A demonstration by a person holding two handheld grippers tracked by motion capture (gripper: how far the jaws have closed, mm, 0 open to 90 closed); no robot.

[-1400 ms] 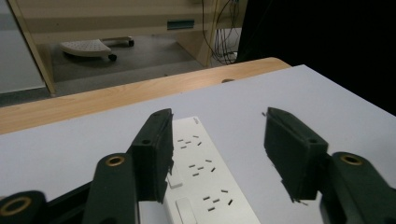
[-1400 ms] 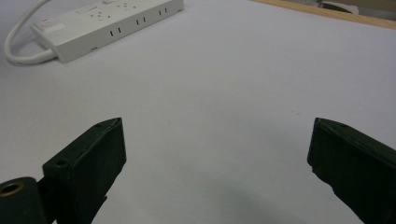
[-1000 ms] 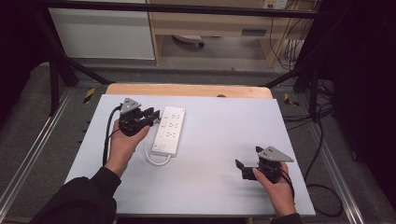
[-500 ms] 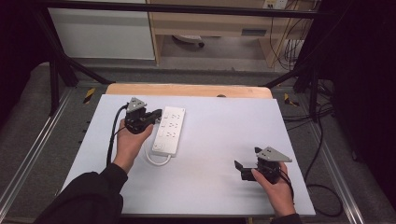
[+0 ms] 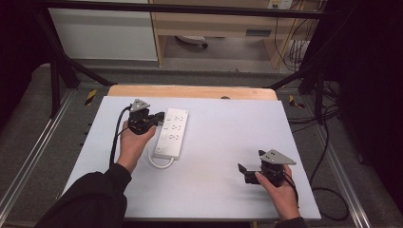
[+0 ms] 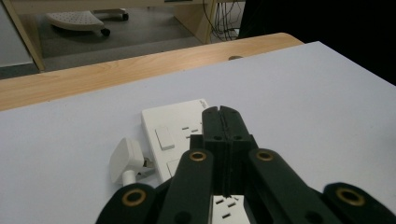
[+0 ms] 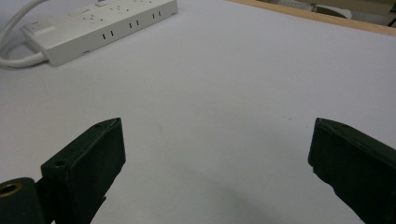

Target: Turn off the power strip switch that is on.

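Room: dim lab, shelving and loose cables behind, dark frame around the bench.
Surface: white table [image 5: 214, 185] w/ a wood strip along the far edge; bare apart from the strip and its lead.
Strip [image 5: 172, 132]: white power strip, lying flat left of centre, long axis running away from the person; rocker switches and sockets face up. In the left gripper view it sits directly under the jaws.
Cable [image 5: 159, 163]: white lead loops out of the near end of the strip.
Plug [image 6: 127, 160]: white plug lies on the table just beside the strip, prongs toward it, not inserted.
L gripper [image 5: 159, 115]: jaws pressed together, nothing between them; tip hovers over the strip's far end, by the switches. The jaws have just been closing, w/ nothing caught.
R gripper [image 5: 241, 169]: jaws wide apart, nothing between; parked near the table's right front, well apart from the strip.
Step, judged: likely pressing a rocker switch w/ the closed tip.
How to do it well: keep jaws together so the tip acts as one blunt finger; come down square on the raised half of the rocker, not the edge; push straight down, not sideways, else the light strip may slide. R gripper could steady the near end if it shifts.
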